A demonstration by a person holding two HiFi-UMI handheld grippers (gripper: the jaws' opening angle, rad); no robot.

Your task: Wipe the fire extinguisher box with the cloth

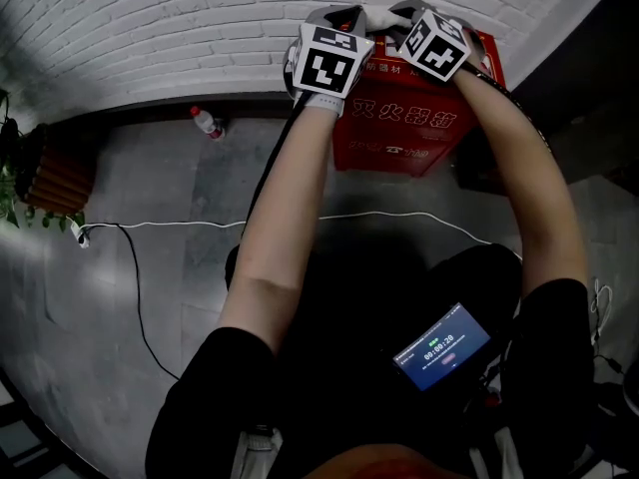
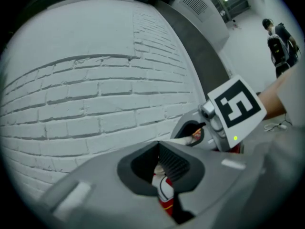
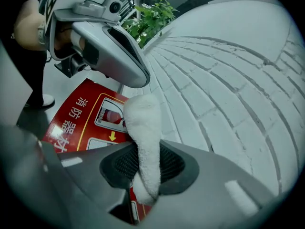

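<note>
Contact between the cloth (image 3: 143, 128) and the box (image 1: 399, 138) cannot be confirmed from these views, so I judge the wipe to be only at its start. The box, red with pale lettering, stands on the floor (image 1: 180, 198) with its back against the white brick wall (image 1: 150, 28). Both tools are held close together over its top edge. The right tool (image 3: 143, 168) is clamped on the cloth: the white, fluffy strip runs up between its ribbed pads and folds over above the box's top label (the short end below the pads hangs toward the red face). That leaves a soft bulge free to rub with. The left tool (image 2: 159, 168) sits just to the left of it, also above the box. Its jaws stand a little apart with nothing pinched, and only the box's red and white print shows through the gap. It seems to be there to steady things or to take the loose end of the cloth, not to wipe. Holding the cloth high on the box makes sense if the top is to be cleaned first and the front after. Left of the box, near the wall, a small bottle (image 1: 207, 122) sits on the floor, and a white cable (image 1: 200, 226) runs across in front of the box, apart from it.
</note>
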